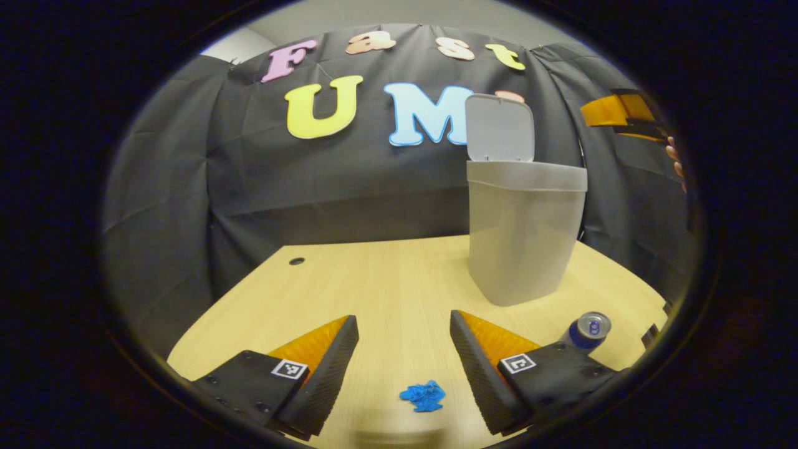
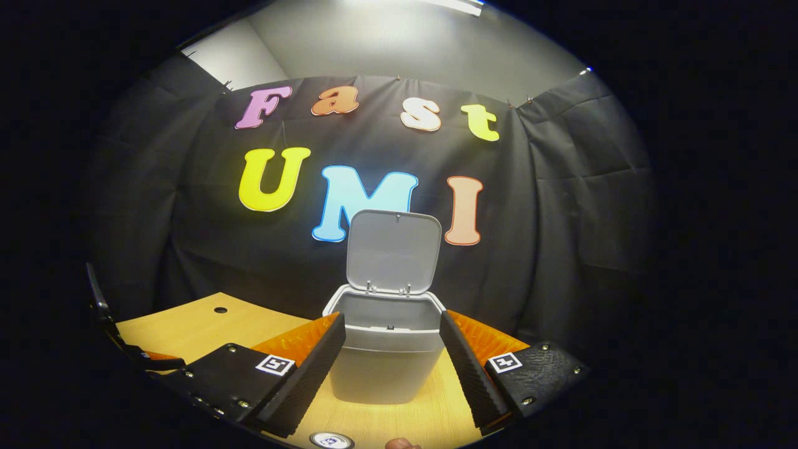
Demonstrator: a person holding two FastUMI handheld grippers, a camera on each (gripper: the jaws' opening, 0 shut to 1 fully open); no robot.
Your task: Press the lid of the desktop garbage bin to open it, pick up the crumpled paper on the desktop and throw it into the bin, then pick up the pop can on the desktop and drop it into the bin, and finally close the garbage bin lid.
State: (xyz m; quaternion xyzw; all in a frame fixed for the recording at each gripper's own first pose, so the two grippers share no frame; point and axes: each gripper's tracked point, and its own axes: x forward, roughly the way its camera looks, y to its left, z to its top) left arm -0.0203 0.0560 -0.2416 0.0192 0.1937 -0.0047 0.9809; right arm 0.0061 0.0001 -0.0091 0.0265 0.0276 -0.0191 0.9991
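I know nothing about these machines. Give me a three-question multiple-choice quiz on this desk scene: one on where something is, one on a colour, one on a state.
1. Where does the crumpled paper lie?
A. inside the bin
B. on the desk between the left gripper's fingers
C. on top of the can

2. What colour is the crumpled paper?
A. blue
B. white
C. red

3. How is the bin lid standing?
A. shut flat
B. lying off on the desk
C. raised open

Answers: 1 B, the paper sits on the wooden desk in the gap between the two spread fingers. 2 A, it is bright blue. 3 C, the lid stands upright behind the bin's open mouth.
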